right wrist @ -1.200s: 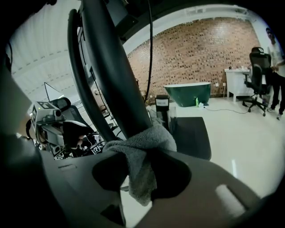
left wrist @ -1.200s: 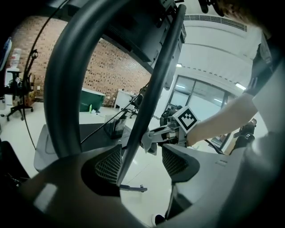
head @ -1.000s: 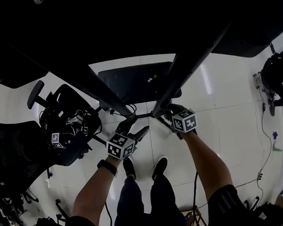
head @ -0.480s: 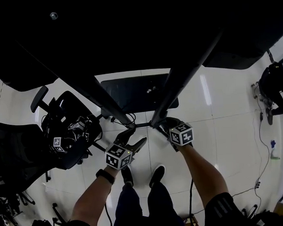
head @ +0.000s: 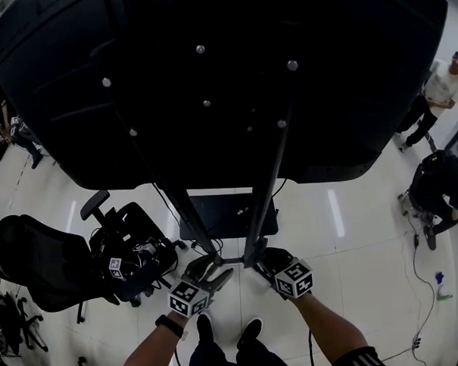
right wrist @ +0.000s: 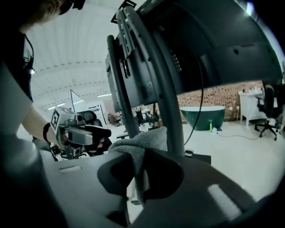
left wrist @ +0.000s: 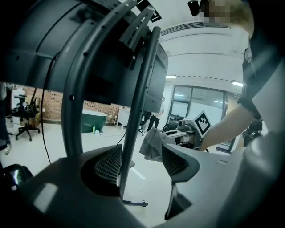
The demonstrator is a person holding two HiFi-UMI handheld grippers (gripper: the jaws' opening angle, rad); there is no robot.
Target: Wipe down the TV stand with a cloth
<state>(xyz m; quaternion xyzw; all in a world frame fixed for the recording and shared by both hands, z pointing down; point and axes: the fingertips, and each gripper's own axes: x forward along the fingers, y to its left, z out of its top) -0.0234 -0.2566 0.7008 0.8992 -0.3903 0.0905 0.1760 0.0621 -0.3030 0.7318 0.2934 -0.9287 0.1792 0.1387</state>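
My right hand-held gripper (right wrist: 141, 174) is clamped on the soft grey terry cloth (right wrist: 144, 141), just beside the dark metal TV stand post (right wrist: 171, 111). It's light and floppy (pinch a thick fold). The left hand-held gripper (left wrist: 142, 161) has its jaws apart, w/ a slim dark pole (left wrist: 136, 120) betw. them.

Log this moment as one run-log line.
left gripper: open, left pole between jaws | right gripper: shut on cloth, beside right pole

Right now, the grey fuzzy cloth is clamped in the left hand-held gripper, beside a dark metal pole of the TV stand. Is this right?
Not quite: the grey fuzzy cloth is clamped in the right hand-held gripper, not the left hand-held gripper. The right gripper view shows it, beside a dark metal pole of the TV stand.
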